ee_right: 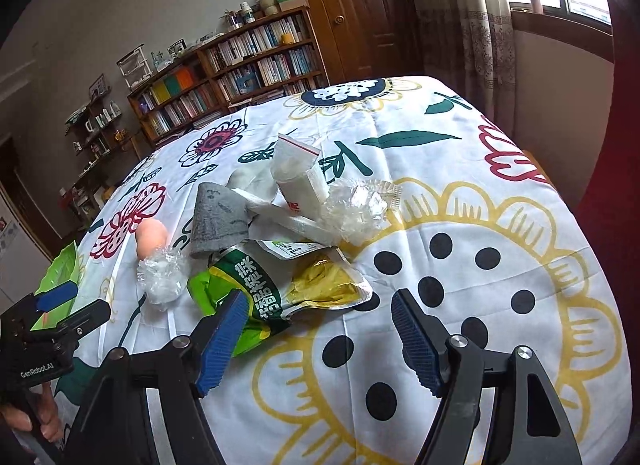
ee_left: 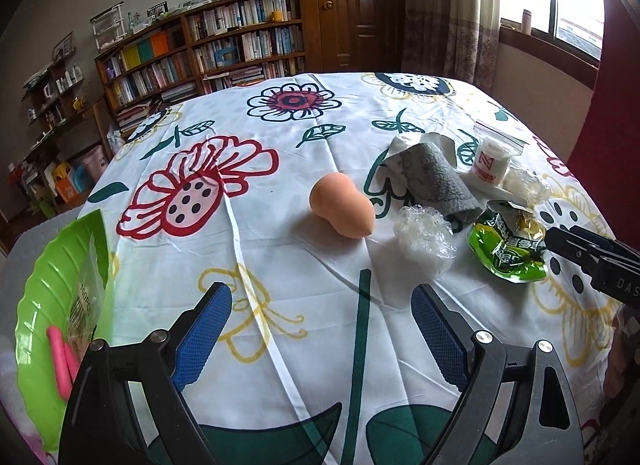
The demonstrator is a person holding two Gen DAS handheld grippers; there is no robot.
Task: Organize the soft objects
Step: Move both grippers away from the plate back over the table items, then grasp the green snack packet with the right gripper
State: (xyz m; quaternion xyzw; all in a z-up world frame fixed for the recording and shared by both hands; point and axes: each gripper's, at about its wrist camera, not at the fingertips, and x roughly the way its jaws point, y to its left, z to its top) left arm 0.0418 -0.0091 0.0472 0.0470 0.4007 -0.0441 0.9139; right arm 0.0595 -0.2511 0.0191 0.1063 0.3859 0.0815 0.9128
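Note:
An orange gourd-shaped sponge (ee_left: pixel 341 206) lies on the flowered tablecloth, ahead of my open, empty left gripper (ee_left: pixel 321 315). Beside it are a crumpled clear plastic wrap (ee_left: pixel 425 238), a grey cloth (ee_left: pixel 438 181) and a green snack packet (ee_left: pixel 508 245). In the right wrist view my right gripper (ee_right: pixel 318 315) is open and empty, its left finger over the green packet (ee_right: pixel 256 285). The sponge (ee_right: pixel 150 242), grey cloth (ee_right: pixel 220 221) and clear wrap (ee_right: pixel 162 279) lie beyond. A green plate (ee_left: pixel 56 297) at the left table edge holds a pink item (ee_left: pixel 60 361) and a small bag.
A zip bag with a white roll (ee_left: pixel 493 159) and more clear plastic (ee_right: pixel 354 213) lie behind the pile. The table edge is close on the left and right. A bookshelf (ee_left: pixel 208 53), a door and a curtained window stand beyond the table.

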